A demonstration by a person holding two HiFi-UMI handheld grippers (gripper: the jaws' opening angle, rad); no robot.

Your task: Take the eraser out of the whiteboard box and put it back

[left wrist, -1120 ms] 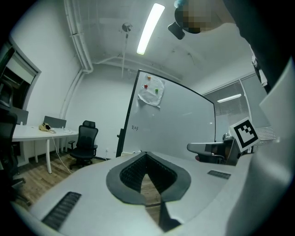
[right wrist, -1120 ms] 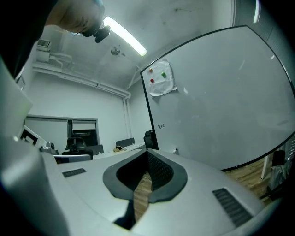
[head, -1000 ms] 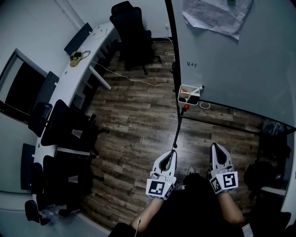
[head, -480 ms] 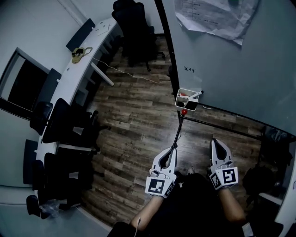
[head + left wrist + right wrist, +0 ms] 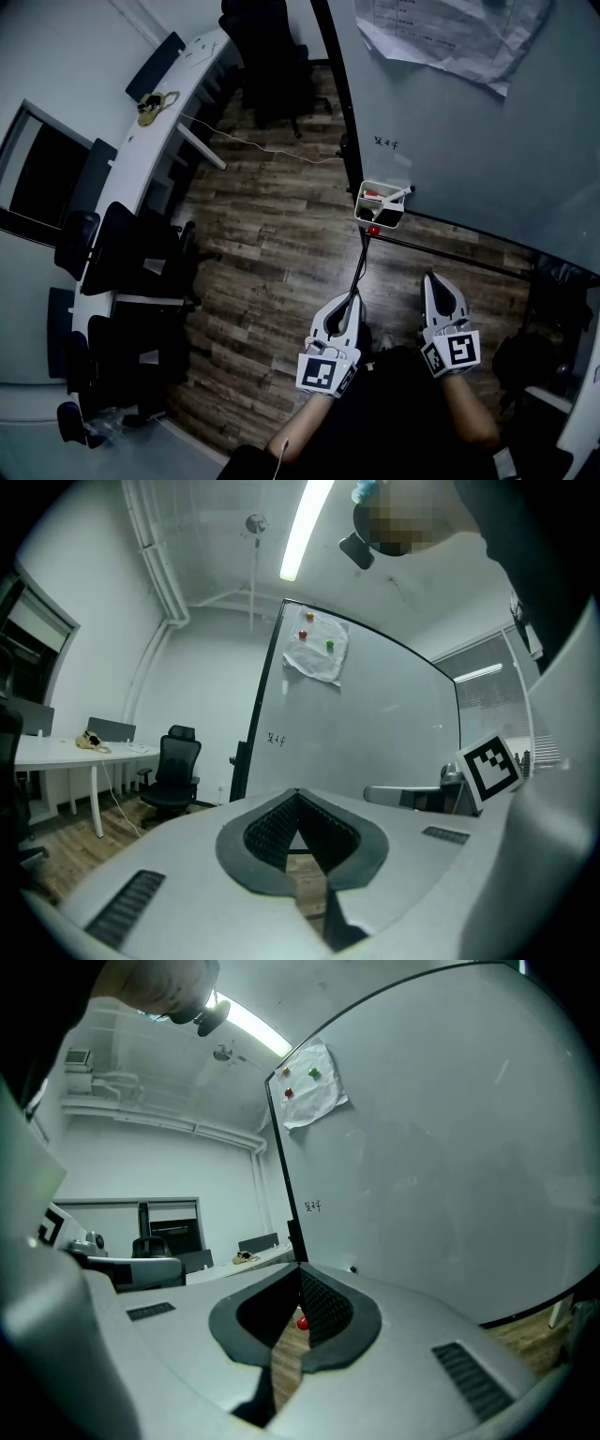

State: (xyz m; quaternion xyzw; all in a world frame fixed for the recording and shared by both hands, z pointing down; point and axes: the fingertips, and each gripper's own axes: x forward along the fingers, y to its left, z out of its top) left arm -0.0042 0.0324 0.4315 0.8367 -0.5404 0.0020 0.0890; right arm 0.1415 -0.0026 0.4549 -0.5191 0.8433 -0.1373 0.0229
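A small white box (image 5: 382,208) hangs at the lower left corner of the whiteboard (image 5: 469,141). It holds a dark eraser (image 5: 388,215) and a marker (image 5: 399,193), and a red ball (image 5: 373,229) sits just under it. My left gripper (image 5: 350,300) and right gripper (image 5: 432,281) are held side by side short of the box, both pointing toward it, apart from it. Both are shut with nothing in them. In the right gripper view the red ball (image 5: 301,1322) shows just behind the closed fingertips, with the whiteboard (image 5: 450,1166) on the right.
A crumpled paper (image 5: 441,33) is pinned high on the board. The board's black stand bar (image 5: 450,253) runs along the wooden floor (image 5: 272,234). A long white desk (image 5: 150,141) with black chairs (image 5: 131,262) lines the left, and a cable (image 5: 253,145) crosses the floor.
Both grippers and the head have edged closer to the whiteboard, so the box sits slightly lower in the head view. The jaws have stayed shut.
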